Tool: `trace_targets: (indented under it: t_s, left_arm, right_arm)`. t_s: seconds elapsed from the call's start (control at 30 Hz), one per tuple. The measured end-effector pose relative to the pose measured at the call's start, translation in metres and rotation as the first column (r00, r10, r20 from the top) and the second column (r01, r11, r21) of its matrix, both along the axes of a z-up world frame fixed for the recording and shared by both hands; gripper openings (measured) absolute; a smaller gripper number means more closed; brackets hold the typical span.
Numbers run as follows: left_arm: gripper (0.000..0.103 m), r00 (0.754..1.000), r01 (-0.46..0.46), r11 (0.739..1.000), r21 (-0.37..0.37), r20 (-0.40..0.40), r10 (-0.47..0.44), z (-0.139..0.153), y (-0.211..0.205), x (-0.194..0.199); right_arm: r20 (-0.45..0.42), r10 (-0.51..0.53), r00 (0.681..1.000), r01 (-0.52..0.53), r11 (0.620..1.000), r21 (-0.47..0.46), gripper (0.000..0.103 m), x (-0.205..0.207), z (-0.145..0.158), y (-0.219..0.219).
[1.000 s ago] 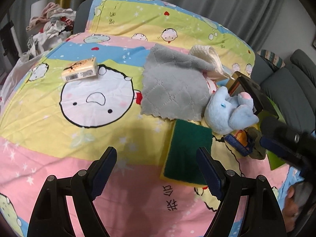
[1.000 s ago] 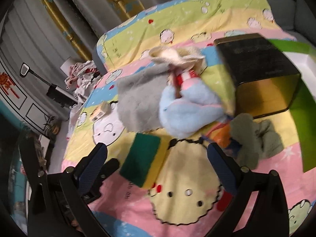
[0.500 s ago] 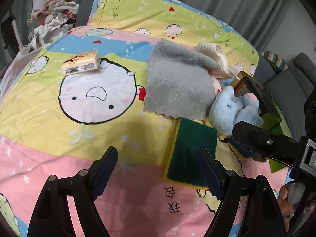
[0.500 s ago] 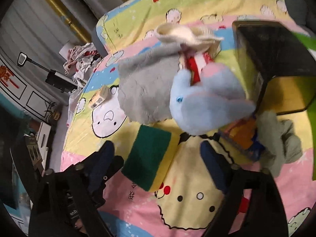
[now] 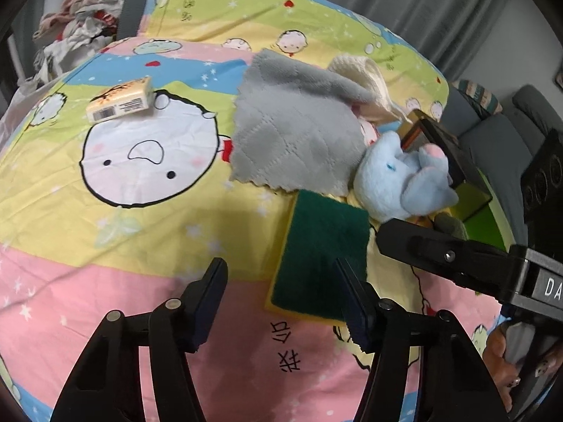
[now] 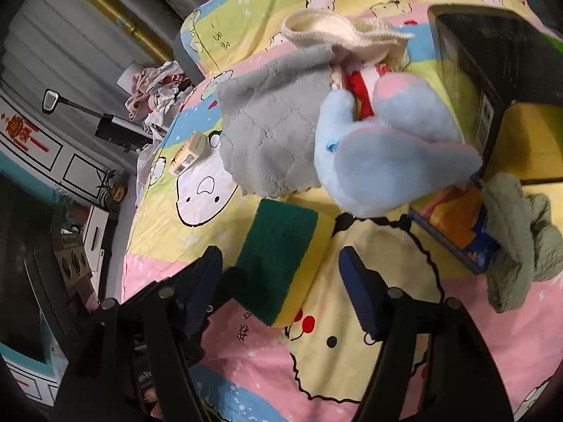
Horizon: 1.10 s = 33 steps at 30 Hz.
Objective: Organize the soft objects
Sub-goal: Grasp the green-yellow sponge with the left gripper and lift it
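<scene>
Two grippers: left gripper point(image 5: 281, 299) and right gripper point(image 6: 281, 281), jaws just narrowing, both empty
Sponge point(image 6: 278, 246): flat on bedspread point(image 5: 105, 211); just beside blue plush point(image 6: 387, 161); near grey cloth point(image 5: 299, 130)

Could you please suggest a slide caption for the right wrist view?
Right claw open, just narrowing, above a green-and-yellow scouring sponge near a blue plush elephant on a cartoon bedsheet.

Sponge point(image 5: 318, 256) flat on bedsheet point(image 5: 105, 218), just before cloth point(image 5: 295, 137), plush toy point(image 5: 404, 179) right of cloth and against box point(image 6: 492, 70), knit piece point(image 5: 362, 74) behind cloth, small packet point(image 5: 121, 103) well left, rag point(image 6: 520, 242) far right.
</scene>
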<state>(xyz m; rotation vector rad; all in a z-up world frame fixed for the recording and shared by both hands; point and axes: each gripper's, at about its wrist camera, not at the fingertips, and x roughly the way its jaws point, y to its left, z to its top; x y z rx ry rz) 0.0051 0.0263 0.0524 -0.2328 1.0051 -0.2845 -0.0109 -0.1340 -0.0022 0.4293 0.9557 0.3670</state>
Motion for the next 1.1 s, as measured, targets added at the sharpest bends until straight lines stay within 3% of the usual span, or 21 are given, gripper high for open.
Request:
trace_targets:
  t_s: [0.3,0.5,0.73,1.0,1.1]
  left_arm:
    - [0.061,0.999,0.041,0.999,0.004,-0.027,-0.041,-0.008,-0.013,0.0]
    - [0.046,0.997,0.068,0.997,-0.036,-0.039,-0.069,-0.01,-0.014,-0.001]
    - [0.046,0.998,0.06,0.998,-0.021,-0.022,-0.061,-0.005,-0.013,-0.004]
    - [0.046,0.999,0.048,0.998,-0.041,-0.019,-0.049,-0.002,-0.006,-0.003]
    - [0.046,0.997,0.069,0.997,-0.047,-0.039,-0.071,-0.007,-0.013,0.0]
  right_arm:
    - [-0.069,0.056,0.996,-0.056,0.998,0.005,0.069,0.01,-0.02,0.013]
    - [-0.107,0.092,0.99,-0.087,0.995,0.055,0.067,0.015,-0.031,0.02]
    - [-0.098,0.079,0.992,-0.073,0.995,0.062,0.057,0.011,-0.027,0.013]
    - [-0.076,0.082,0.994,-0.076,0.994,0.084,0.059,0.009,-0.02,0.011]
    - [-0.105,0.064,0.992,-0.057,0.996,0.061,0.059,0.014,-0.028,0.012]
